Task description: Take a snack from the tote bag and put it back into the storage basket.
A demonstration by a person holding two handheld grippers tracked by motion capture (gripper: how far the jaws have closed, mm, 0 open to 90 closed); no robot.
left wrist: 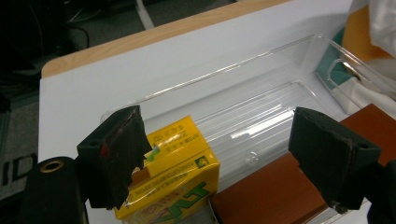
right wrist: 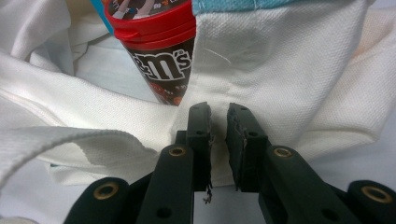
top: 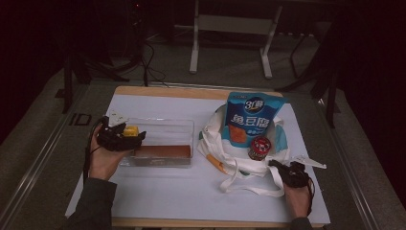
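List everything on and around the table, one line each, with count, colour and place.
Clear bin: one, transparent, left half of the table.
Drink carton: one, yellow, at the bin's left end, between the left tool's jaws.
Flat box: one, reddish brown, along the bin's near side.
Tote bag: one, white with teal and orange, right half of the table.
Snack pouch: one, blue, standing in the bag.
Candy tube: one, brown with a red lid, in the bag's mouth.
Table: one, white top with a wooden edge.
Frame legs: white, on the floor beyond the table.
Left tool: black, jaws wide open around the carton.
Right tool: black, jaws nearly together on the bag's near edge.
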